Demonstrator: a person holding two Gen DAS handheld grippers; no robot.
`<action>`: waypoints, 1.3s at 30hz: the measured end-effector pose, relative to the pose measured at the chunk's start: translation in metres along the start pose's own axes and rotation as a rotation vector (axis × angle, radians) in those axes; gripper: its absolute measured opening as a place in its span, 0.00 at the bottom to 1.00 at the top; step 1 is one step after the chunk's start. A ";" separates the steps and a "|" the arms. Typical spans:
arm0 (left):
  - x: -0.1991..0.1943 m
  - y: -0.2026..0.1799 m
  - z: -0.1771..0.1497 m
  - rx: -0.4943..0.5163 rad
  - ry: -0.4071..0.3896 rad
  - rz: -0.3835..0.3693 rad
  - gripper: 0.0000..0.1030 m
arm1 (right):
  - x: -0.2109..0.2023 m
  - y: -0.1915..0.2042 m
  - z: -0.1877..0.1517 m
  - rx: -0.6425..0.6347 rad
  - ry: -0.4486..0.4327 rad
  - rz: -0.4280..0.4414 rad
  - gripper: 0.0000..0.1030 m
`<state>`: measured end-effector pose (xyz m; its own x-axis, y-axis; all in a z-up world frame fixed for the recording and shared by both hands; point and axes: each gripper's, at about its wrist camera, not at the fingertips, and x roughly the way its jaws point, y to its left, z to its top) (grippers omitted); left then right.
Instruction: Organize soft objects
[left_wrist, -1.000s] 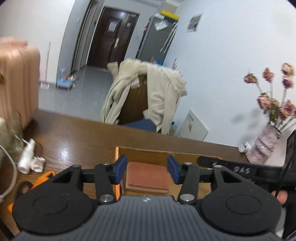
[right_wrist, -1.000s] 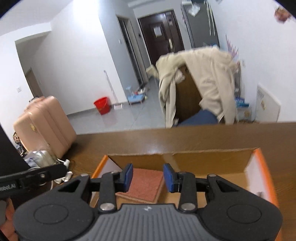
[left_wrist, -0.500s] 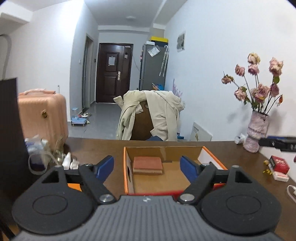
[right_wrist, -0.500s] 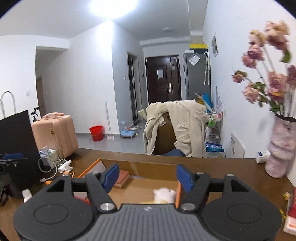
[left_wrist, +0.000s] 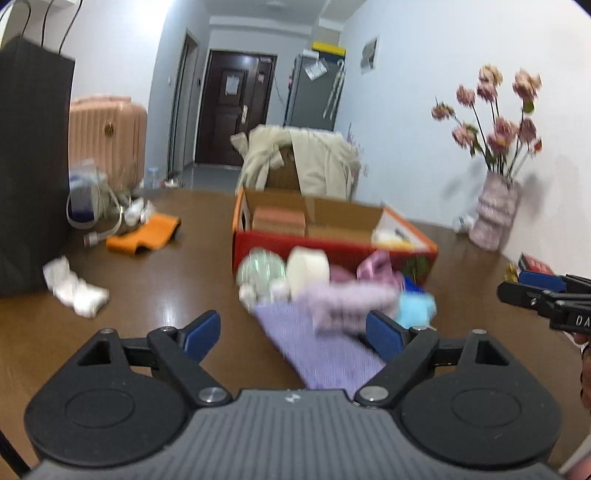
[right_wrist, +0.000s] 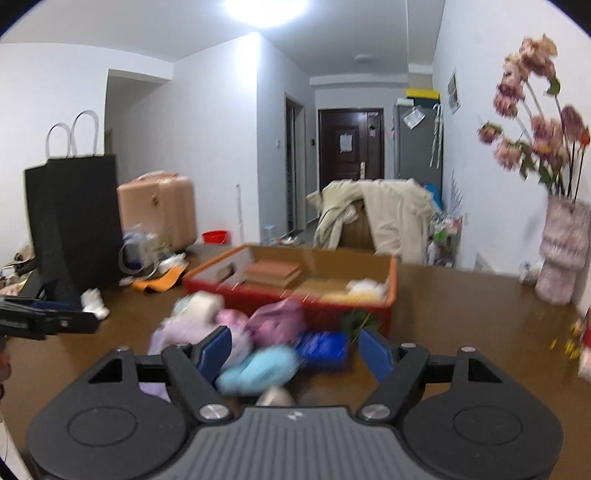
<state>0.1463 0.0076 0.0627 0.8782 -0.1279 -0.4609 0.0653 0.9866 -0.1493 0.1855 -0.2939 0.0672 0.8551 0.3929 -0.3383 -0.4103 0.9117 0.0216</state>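
Observation:
A red and orange cardboard box (left_wrist: 332, 247) (right_wrist: 295, 291) stands on the brown table and holds a folded brick-red cloth (left_wrist: 279, 219) (right_wrist: 273, 273) and pale soft items (right_wrist: 364, 290). In front of it lies a blurred heap of soft objects: a lilac knit cloth (left_wrist: 325, 350), a purple fluffy piece (left_wrist: 347, 301) (right_wrist: 275, 325), a white roll (left_wrist: 308, 267), a light blue plush (left_wrist: 415, 308) (right_wrist: 256, 369) and a blue item (right_wrist: 323, 347). My left gripper (left_wrist: 293, 336) is open and empty above the lilac cloth. My right gripper (right_wrist: 293, 350) is open and empty over the heap.
A black paper bag (left_wrist: 29, 166) (right_wrist: 74, 221) stands at the left. An orange cloth (left_wrist: 144, 236), crumpled white tissue (left_wrist: 75, 286) and cables lie on the table's left. A vase of pink flowers (left_wrist: 495, 218) (right_wrist: 561, 251) stands at the right wall. A chair with a coat (right_wrist: 373, 218) is behind.
Both grippers have opened wide and pulled back from the box, where they had been close over the brick-red cloth. The heap of soft objects in front of the box has come into view.

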 end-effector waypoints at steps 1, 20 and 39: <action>0.000 0.002 -0.006 -0.001 0.009 -0.008 0.85 | -0.002 0.006 -0.010 0.014 0.005 0.002 0.73; 0.116 0.039 0.023 -0.300 0.126 -0.344 0.51 | 0.079 0.048 -0.005 0.205 0.073 -0.040 0.49; 0.136 0.058 0.008 -0.446 0.197 -0.402 0.28 | 0.134 0.044 -0.015 0.337 0.159 0.020 0.35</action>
<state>0.2737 0.0479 -0.0017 0.7198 -0.5379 -0.4388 0.1313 0.7262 -0.6748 0.2773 -0.2025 0.0089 0.7770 0.4115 -0.4764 -0.2762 0.9029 0.3293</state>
